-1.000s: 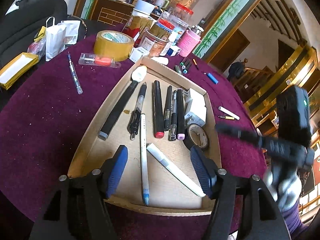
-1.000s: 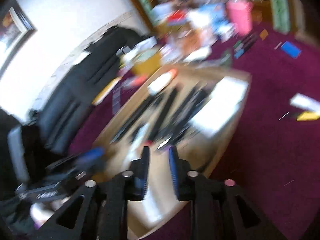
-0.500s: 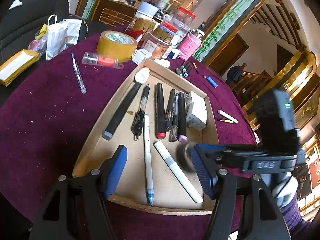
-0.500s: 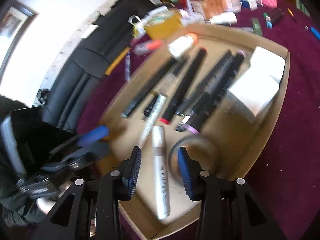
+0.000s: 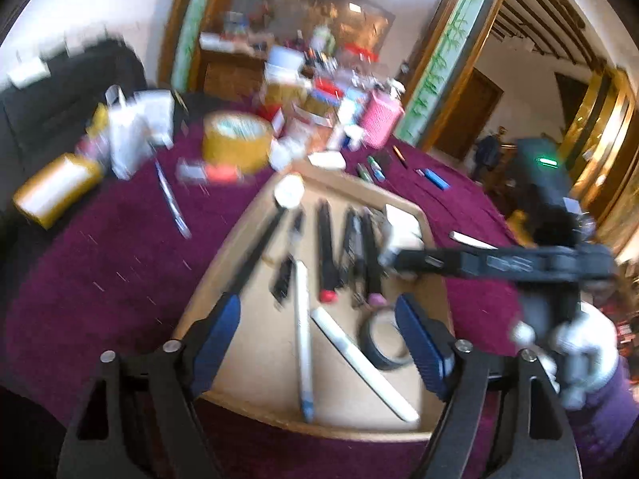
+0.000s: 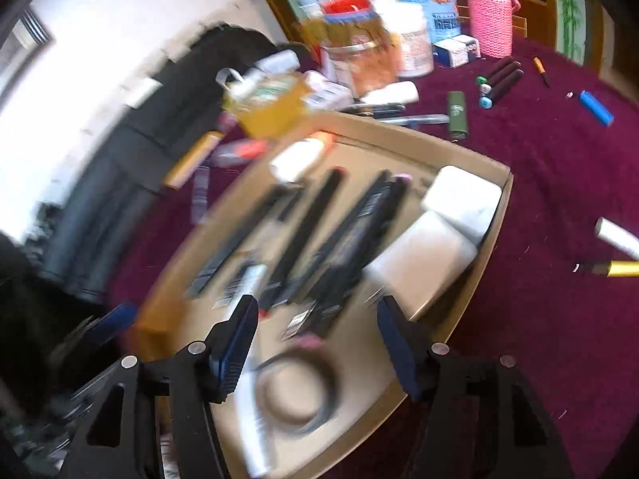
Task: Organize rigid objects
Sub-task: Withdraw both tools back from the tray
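Right gripper [image 6: 311,335] jaws just opened; tape roll [image 6: 295,391] flat.

wrist cams, angled down, share tray [image 5: 239,235]

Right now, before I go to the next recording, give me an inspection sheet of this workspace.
Surface: maroon tablecloth.
Job's things: cardboard tray holding dark markers, white pens, a black tape roll and white blocks.
Clutter: yellow tape roll, pink knitted cup, blue lighter, jars, loose markers outside the tray.
Grippers: left gripper open, nothing between the jaws; right gripper has just been opening, above the tape roll, not pressing on it.
Cables: nothing seen.
Surroundings: black chair, wooden doorway.
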A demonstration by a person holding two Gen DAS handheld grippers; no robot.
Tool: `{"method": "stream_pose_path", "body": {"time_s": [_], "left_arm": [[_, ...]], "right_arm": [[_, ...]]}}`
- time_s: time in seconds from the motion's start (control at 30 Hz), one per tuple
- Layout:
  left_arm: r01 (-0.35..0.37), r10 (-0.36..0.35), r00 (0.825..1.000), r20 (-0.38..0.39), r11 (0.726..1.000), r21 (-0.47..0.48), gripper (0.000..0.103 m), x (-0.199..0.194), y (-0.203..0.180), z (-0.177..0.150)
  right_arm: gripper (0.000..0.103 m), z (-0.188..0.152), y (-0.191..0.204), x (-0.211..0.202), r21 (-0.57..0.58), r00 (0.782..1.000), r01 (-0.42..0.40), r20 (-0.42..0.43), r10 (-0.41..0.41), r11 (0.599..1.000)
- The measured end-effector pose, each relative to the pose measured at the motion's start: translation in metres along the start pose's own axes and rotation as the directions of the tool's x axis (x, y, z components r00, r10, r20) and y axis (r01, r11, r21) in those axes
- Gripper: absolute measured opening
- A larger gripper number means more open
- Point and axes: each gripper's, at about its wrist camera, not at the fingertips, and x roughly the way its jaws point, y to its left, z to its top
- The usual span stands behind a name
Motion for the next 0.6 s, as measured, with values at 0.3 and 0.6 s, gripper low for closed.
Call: {"method": "stream_pose_path", "body": {"time_s": [0.3,0.6], "left_arm": [[-0.100,0.095,0.939,0.330,0.995,-0.002,0.103,-0.056,-0.045,-0.001],[-0.207,0.204,0.977,0.064,0.977,0.042,0.103,-0.007,-0.069,-0.010]], "right_arm": [[0.103,-0.088,0.017,-0.096,0.057,0.771,0.358,0.545,-0.329,0.932],[0.103,-0.120,0.010,-0.065,0.127,0.821,0.416,0.373,-0.432,0.900]]}}
